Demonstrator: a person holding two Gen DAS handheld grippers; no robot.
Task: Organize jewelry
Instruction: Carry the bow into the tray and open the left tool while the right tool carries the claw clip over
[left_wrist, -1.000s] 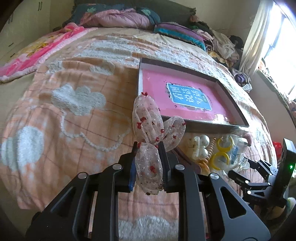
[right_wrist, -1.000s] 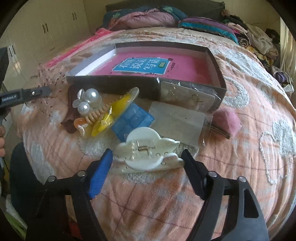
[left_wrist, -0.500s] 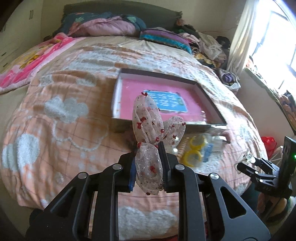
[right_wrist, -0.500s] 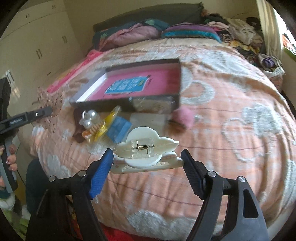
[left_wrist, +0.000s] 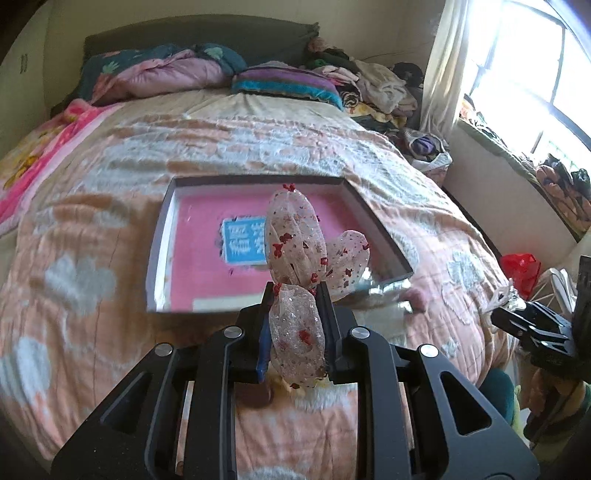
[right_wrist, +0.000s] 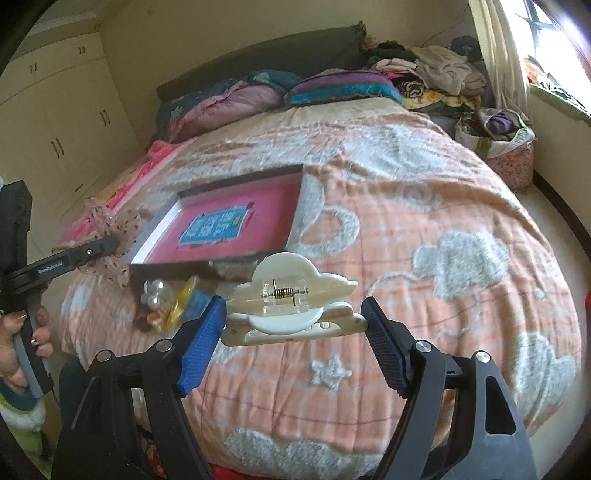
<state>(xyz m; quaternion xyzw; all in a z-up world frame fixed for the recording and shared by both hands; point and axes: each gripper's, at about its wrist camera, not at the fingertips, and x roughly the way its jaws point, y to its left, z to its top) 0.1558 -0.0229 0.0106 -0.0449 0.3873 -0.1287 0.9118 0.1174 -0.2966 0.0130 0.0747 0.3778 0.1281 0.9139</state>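
Observation:
My left gripper (left_wrist: 297, 306) is shut on a sheer bow hair clip (left_wrist: 295, 236) with red specks, held up in front of the open box (left_wrist: 162, 236) with its pink lining and blue label. In the right wrist view the same bow (right_wrist: 118, 221) hangs left of the box (right_wrist: 295, 206). My right gripper (right_wrist: 293, 321) is shut on a white cloud-shaped claw clip (right_wrist: 291, 273), gripped end to end above the peach bedspread. Loose pieces lie in front of the box: pearls (right_wrist: 157, 291), a yellow item (right_wrist: 181, 306), a blue card (right_wrist: 199, 301).
A person's hand (right_wrist: 22, 332) holds the left gripper's handle. Folded quilts (left_wrist: 159, 74) and a clothes heap (left_wrist: 376, 85) crowd the head of the bed. A window (left_wrist: 524, 74) is on the right, a full bag (right_wrist: 506, 144) stands on the floor, and cupboards (right_wrist: 55, 129) line the left wall.
Both grippers have lifted up and away from the bed, each keeping its hold. The box and the pile of loose pieces now look smaller and farther off.

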